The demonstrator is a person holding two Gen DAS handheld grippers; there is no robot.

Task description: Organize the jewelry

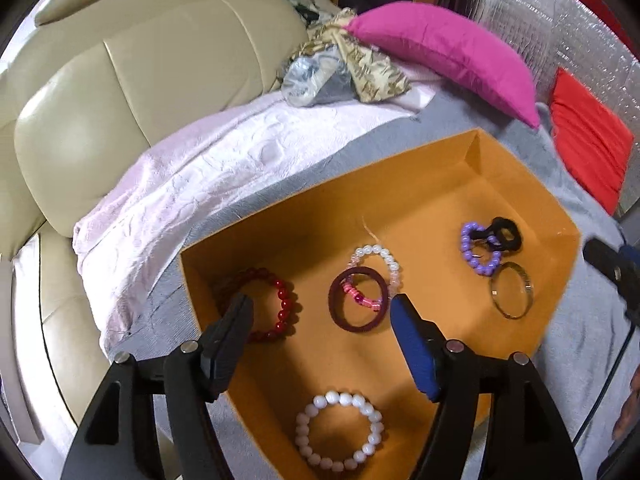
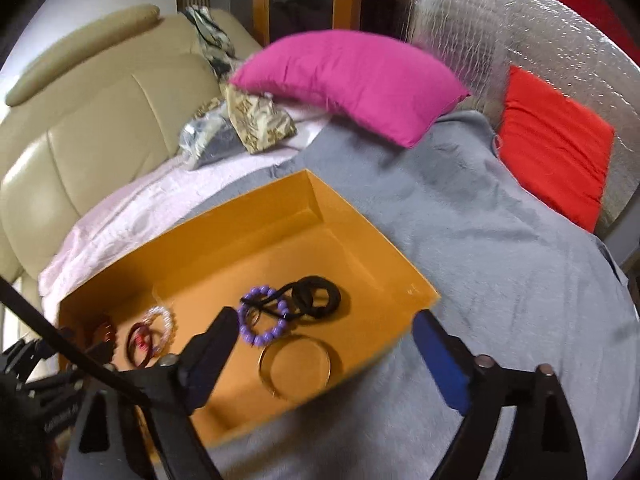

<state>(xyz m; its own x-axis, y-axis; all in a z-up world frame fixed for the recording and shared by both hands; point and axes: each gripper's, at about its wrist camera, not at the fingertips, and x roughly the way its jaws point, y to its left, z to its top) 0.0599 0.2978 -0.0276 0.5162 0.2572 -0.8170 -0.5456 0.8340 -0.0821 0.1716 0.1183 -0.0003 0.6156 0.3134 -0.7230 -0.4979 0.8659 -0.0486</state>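
Two grippers hang over the orange box (image 1: 400, 184) w/ nothing between the fingers. Our left gripper (image 1: 322, 308) is spread wide; our right gripper (image 2: 324, 332) is spread even wider, one finger over the box, the other outside it above the grey blanket (image 2: 500, 240). Inside the box, all loose on the floor: red bead bracelet (image 1: 280, 304) at left, maroon band (image 1: 358, 300) overlapping a pink-and-clear bead bracelet (image 1: 380, 256) mid-box, white bead bracelet (image 1: 340, 432) nearest us, purple bead bracelet (image 1: 478, 250) tangled w/ black hair ties (image 1: 504, 232), metal bangle (image 1: 512, 290) just beside them. Pink cushion (image 2: 352, 80) sits well beyond.
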